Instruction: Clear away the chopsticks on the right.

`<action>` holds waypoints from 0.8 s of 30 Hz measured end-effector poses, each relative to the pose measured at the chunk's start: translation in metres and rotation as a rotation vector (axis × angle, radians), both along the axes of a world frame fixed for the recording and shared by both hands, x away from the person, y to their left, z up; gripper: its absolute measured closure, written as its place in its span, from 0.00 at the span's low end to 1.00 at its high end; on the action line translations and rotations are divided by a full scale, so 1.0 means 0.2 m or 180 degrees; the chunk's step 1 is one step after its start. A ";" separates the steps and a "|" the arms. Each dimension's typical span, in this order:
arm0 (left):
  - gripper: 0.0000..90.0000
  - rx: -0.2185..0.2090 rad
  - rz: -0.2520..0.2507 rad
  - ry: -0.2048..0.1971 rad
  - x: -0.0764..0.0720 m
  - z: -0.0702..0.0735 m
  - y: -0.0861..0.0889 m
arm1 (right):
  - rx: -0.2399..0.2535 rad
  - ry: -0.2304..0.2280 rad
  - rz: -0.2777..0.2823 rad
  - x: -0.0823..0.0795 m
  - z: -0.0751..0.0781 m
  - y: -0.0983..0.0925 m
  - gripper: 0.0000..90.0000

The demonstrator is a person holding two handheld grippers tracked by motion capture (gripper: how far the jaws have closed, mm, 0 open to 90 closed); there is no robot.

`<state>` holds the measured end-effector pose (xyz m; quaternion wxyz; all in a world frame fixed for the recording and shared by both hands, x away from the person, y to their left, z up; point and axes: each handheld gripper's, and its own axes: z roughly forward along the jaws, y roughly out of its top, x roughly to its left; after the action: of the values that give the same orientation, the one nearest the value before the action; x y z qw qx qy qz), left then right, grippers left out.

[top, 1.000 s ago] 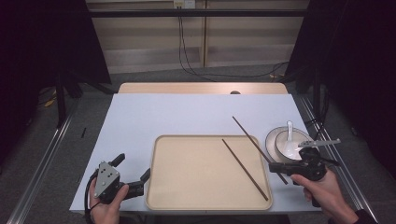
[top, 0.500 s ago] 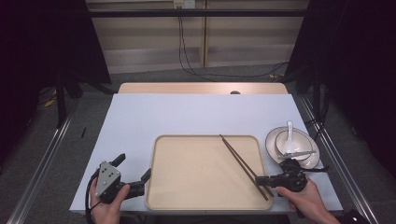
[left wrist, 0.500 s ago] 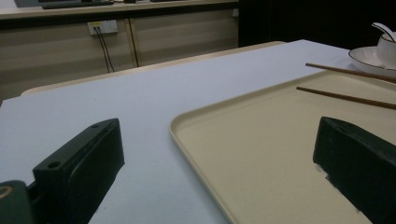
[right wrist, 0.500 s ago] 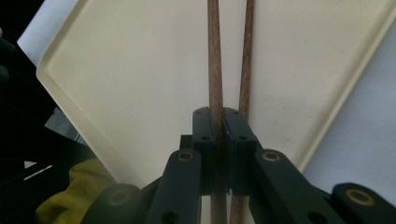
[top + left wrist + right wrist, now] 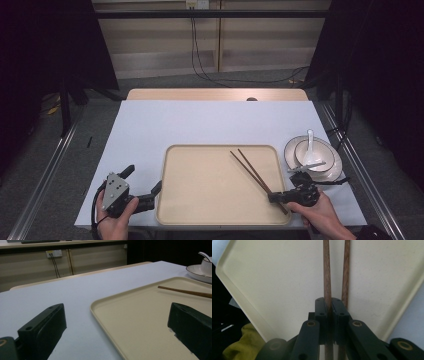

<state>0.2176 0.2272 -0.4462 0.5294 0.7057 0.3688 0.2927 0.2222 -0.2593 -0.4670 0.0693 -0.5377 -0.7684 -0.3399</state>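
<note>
High view: we see the right gripper [image 5: 278,197] low over the tray's [image 5: 172,210] near right corner, jaws pressed together on a pair of brown chopsticks [image 5: 252,171]. The sticks slant from the gripper up and to the left across the right part of the tray, their far ends near its back rim. In the right gripper view we note one stick [image 5: 326,277] pinched between the shut jaws, while the second [image 5: 346,272] runs just beside the outer face of one jaw; whether that one is truly clamped we cannot tell.

The left gripper [image 5: 142,187] sits at the tray's near left edge, jaws wide apart and holding nothing; in the left gripper view they straddle the tray rim [image 5: 105,317].

Right of the tray stands a plate [image 5: 334,169] with a bowl [image 5: 320,157] and a white spoon [image 5: 310,140] in it, close beyond the right hand [image 5: 320,212].
</note>
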 end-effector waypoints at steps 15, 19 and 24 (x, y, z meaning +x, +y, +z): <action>0.02 0.0019 0.0029 0.0005 0.00 0.00 0.01 | 0.0024 -0.0125 0.0008 -0.01 -0.01 0.01 0.88; 0.02 -0.0002 0.0022 0.0004 0.00 0.00 0.01 | 0.0056 -0.0135 0.0123 -0.01 -0.01 0.01 0.81; 0.02 -0.0014 0.0006 0.0014 0.00 0.00 0.01 | 0.0163 -0.0328 0.0343 -0.02 0.02 -0.02 0.77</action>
<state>0.2178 0.2285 -0.4465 0.5299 0.7048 0.3713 0.2908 0.2175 -0.2623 -0.4638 0.0616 -0.4755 -0.7899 -0.3824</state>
